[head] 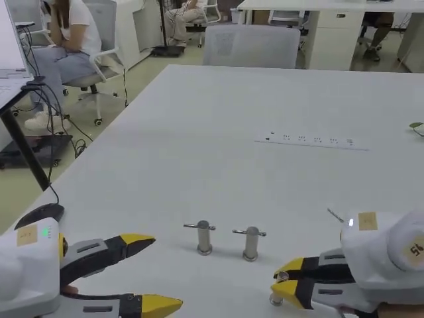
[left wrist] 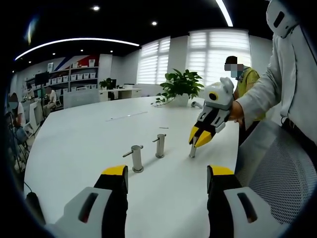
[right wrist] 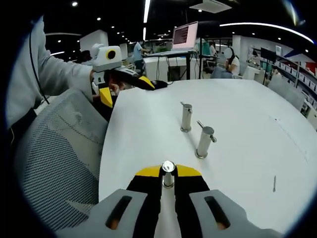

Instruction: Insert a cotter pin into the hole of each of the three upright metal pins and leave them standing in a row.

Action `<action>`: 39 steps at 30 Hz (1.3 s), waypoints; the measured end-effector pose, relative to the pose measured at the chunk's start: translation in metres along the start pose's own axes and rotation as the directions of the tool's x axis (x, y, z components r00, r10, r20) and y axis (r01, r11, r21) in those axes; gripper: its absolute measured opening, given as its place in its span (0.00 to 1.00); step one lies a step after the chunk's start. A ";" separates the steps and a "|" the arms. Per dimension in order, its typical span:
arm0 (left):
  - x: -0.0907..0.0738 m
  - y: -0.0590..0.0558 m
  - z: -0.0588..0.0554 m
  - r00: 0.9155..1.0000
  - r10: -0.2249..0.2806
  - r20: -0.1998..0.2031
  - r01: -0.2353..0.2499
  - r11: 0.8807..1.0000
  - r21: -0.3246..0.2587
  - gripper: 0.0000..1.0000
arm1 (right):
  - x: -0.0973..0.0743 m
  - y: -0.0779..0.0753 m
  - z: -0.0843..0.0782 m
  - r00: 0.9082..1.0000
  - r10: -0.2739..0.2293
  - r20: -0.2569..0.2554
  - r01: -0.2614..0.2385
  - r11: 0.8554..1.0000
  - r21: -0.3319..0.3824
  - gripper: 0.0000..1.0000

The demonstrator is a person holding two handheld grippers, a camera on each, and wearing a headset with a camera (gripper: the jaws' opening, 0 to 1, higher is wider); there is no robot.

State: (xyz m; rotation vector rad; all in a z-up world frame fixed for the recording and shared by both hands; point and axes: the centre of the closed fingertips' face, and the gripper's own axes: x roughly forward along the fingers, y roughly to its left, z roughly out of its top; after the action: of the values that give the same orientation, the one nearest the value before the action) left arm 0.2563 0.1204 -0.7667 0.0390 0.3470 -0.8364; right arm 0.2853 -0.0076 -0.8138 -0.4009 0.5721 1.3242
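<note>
**Two pins done, one pin held tight**

Head view: The first pin and the second pin stand side by side at 6 o'clock. Each has a cotter pin through its top. The third pin is at 5 o'clock, next in the row. The right gripper has its jaws clenched on it, I think to keep it steady for its own cotter pin. A loose cotter pin lies at 4 o'clock, near that gripper. The left gripper waits at 7 o'clock with its jaws wide apart and nothing in them, maybe ready to fetch the loose one.

Left gripper view: The three pins make a row across the middle. The third has no cotter pin that I can see.

Right gripper view: The round top of the third pin sits between the shut jaws at 6 o'clock.

The bench is wide, white and smooth. A power strip lies at 2 o'clock. A grey chair stands at the far edge. It is an office with desks, people sitting and a green plant.
</note>
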 end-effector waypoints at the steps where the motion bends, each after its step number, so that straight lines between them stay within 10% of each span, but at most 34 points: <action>1: 0.000 0.000 0.000 1.000 0.000 0.000 0.000 1.000 0.000 0.64 | 0.001 0.000 -0.001 1.000 -0.007 -0.001 0.007 1.000 0.002 0.09; 22: 0.000 -0.002 0.001 1.000 -0.008 -0.002 0.008 1.000 -0.010 0.62 | 0.007 -0.007 -0.008 0.987 -0.162 -0.020 0.163 0.983 0.085 0.10; 39: 0.004 0.000 0.003 1.000 -0.012 0.003 0.012 1.000 -0.010 0.62 | 0.006 -0.004 -0.009 0.990 -0.142 -0.012 0.142 0.984 0.110 0.25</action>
State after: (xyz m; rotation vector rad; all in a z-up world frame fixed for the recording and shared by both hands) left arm 0.2593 0.1173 -0.7653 0.0268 0.3486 -0.8465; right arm 0.2890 -0.0091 -0.8252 -0.3468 0.6062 1.1499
